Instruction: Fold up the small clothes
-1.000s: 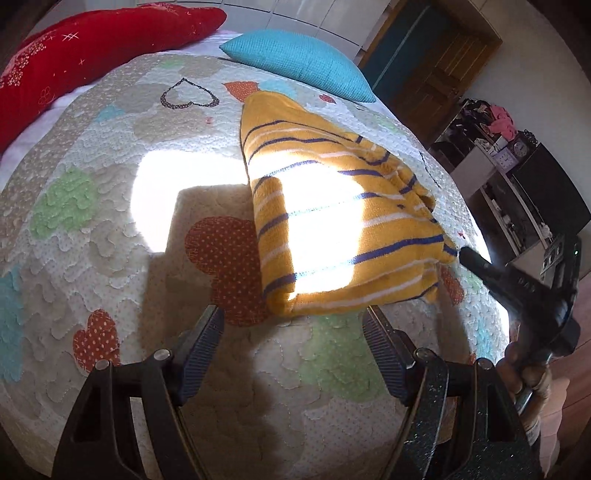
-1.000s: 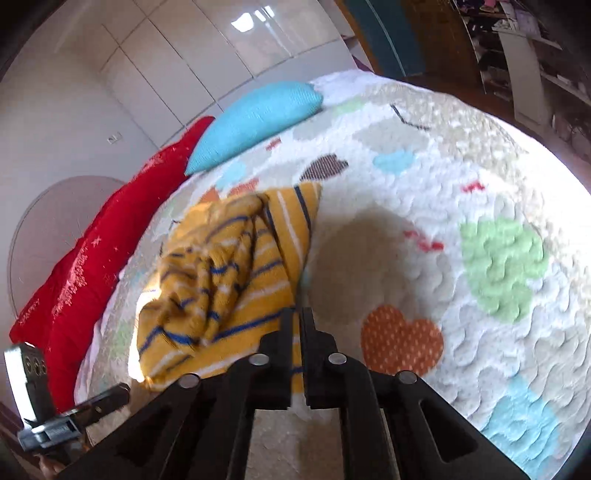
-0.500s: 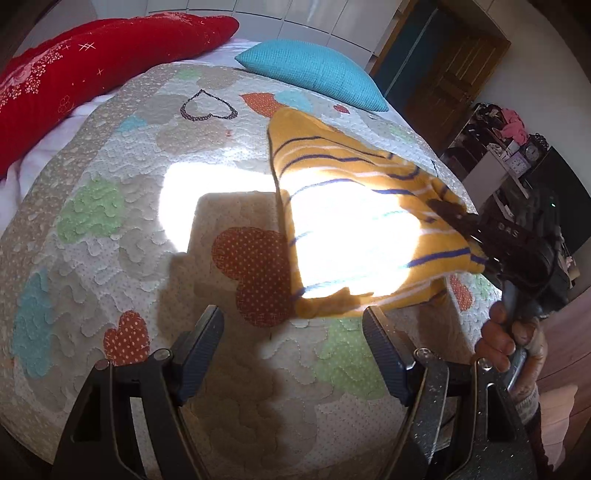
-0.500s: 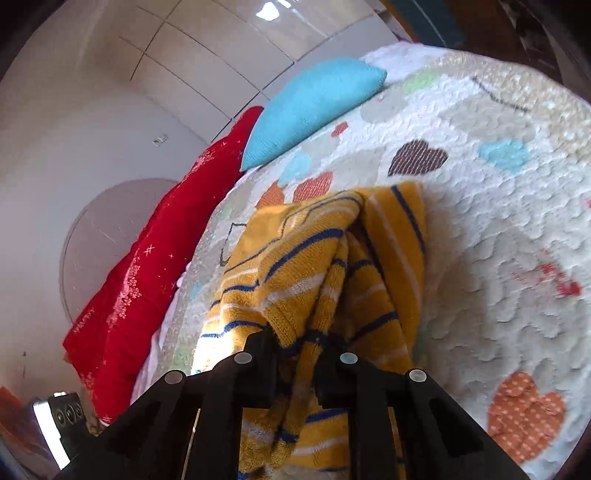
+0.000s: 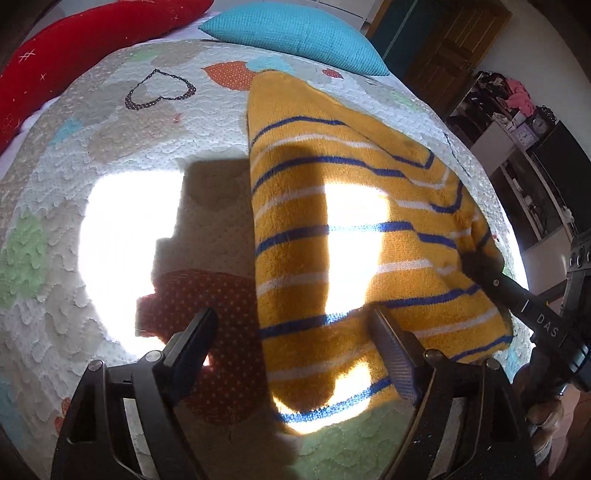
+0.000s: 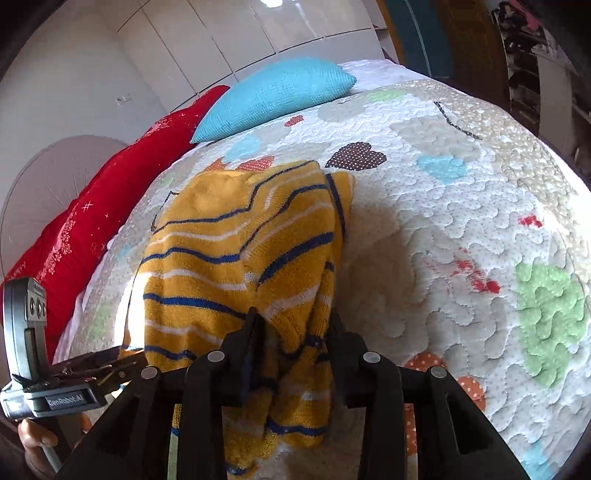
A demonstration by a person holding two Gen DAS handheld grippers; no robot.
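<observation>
A yellow sweater [image 5: 354, 236] with blue and white stripes lies on a quilted bedspread [image 5: 122, 155] patterned with hearts. In the right wrist view, the right gripper [image 6: 295, 332] is pinching a bunched fold of the yellow sweater [image 6: 236, 266] between its two fingers [image 6: 251, 332], with knit fabric filling the gap and spilling down over the gripper body toward the camera. The lifted part of the garment rises from the bedspread [image 6: 461, 229] toward the gripper, while its far edge rests flat near a brown dotted heart.

In the left wrist view, the left gripper [image 5: 295, 343] is spread wide, its fingers [image 5: 195, 339] apart and holding nothing. One finger sits over a red dotted heart on the quilt, and the other sits over the near part of the sweater (whether it touches the cloth, I cannot tell). The right gripper [image 5: 484, 269] enters that view from the right and meets the sweater at its right-hand edge. A patch of bright sunlight falls across the quilt and the middle of the garment, with dark shadows cutting through it.

At the head of the bed lie a teal cushion [image 5: 295, 33] and a long red pillow [image 5: 74, 48]. The teal cushion [image 6: 273, 96] and red pillow [image 6: 92, 221] also show beyond the sweater in the right wrist view, where the left gripper [image 6: 122, 356] appears at the lower left.
</observation>
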